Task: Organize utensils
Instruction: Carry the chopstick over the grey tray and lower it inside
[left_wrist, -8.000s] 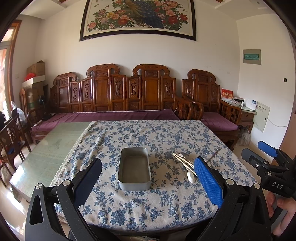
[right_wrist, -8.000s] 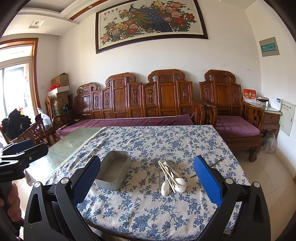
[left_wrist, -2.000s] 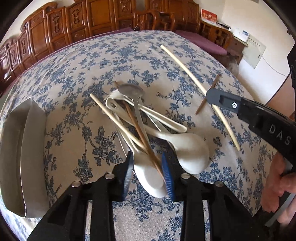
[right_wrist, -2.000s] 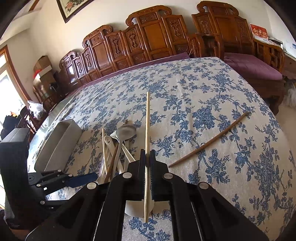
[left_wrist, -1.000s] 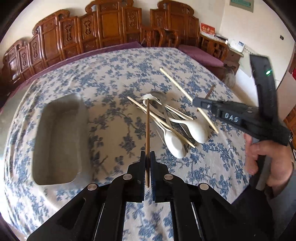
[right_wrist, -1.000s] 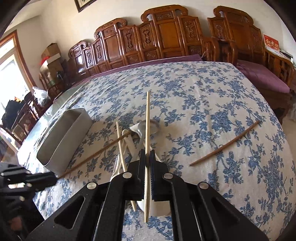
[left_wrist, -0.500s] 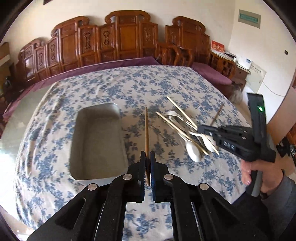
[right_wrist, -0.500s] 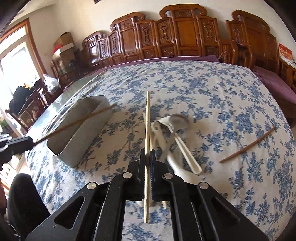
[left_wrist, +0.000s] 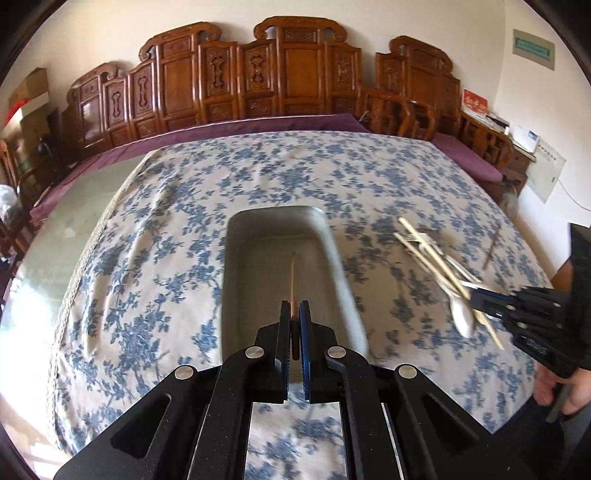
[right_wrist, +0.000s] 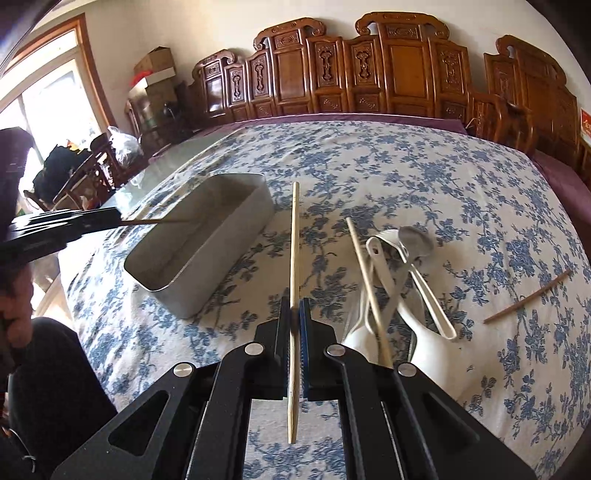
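My left gripper (left_wrist: 294, 308) is shut on a dark brown chopstick (left_wrist: 293, 280) and holds it over the open metal tin (left_wrist: 236, 280), its tip pointing into the tin. In the right wrist view the same chopstick (right_wrist: 159, 221) reaches over the tin (right_wrist: 236, 236). My right gripper (right_wrist: 294, 306) is shut on a pale wooden chopstick (right_wrist: 294, 236), held above the cloth to the right of the tin. A pile of white spoons (right_wrist: 384, 273), a metal spoon (right_wrist: 417, 240) and another pale chopstick (right_wrist: 364, 273) lies right of it.
A second dark brown chopstick (right_wrist: 528, 297) lies alone on the blue floral tablecloth (right_wrist: 388, 173) at the right. A carved wooden bench with a purple cushion (left_wrist: 258, 122) runs behind the table. Bare glass tabletop (left_wrist: 66, 221) shows on the left.
My left gripper has carried the brown chopstick left, from beside the tin to over it. My right gripper has kept hold of the pale chopstick and shifted slightly toward the tin.
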